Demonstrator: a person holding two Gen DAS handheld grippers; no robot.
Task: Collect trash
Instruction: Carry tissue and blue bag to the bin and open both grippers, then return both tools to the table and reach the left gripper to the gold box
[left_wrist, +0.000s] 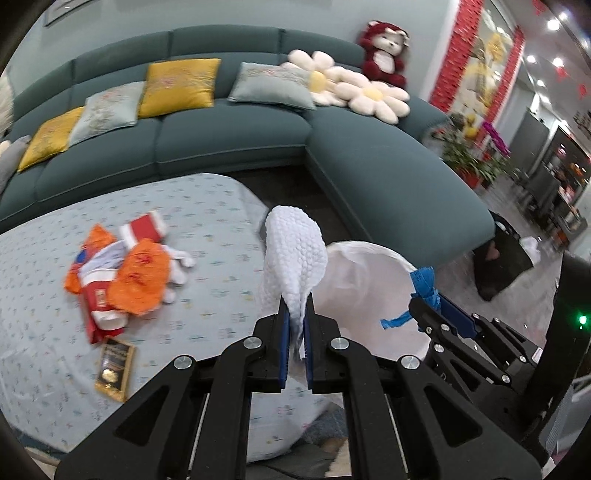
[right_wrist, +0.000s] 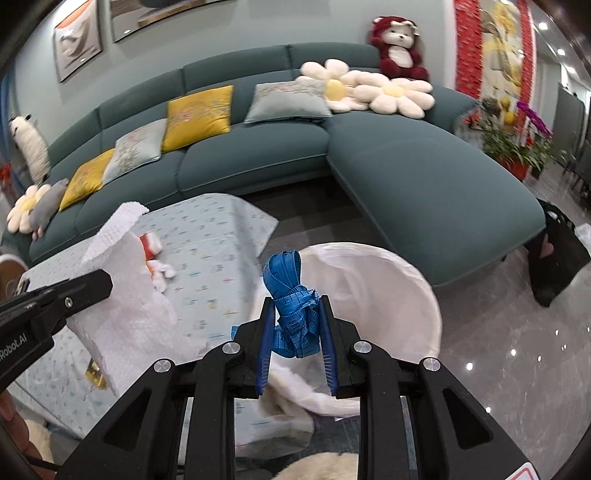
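Observation:
My left gripper (left_wrist: 296, 314) is shut on a white textured sheet of paper towel (left_wrist: 291, 254), held upright beside the white-lined bin (left_wrist: 369, 280). It also shows in the right wrist view (right_wrist: 125, 295). My right gripper (right_wrist: 297, 314) is shut on a crumpled blue tape measure (right_wrist: 291, 291) over the near rim of the bin (right_wrist: 388, 291); the tape also shows in the left wrist view (left_wrist: 424, 284). On the table (left_wrist: 207, 229) lies a heap of orange, red and white wrappers (left_wrist: 125, 277) and a black-and-gold packet (left_wrist: 114, 369).
A teal corner sofa (left_wrist: 369, 166) with cushions stands behind the table. A dark bag (right_wrist: 557, 258) sits on the glossy floor at the right. Potted plants (right_wrist: 517, 144) stand further back. The patterned cloth hangs over the table's edge.

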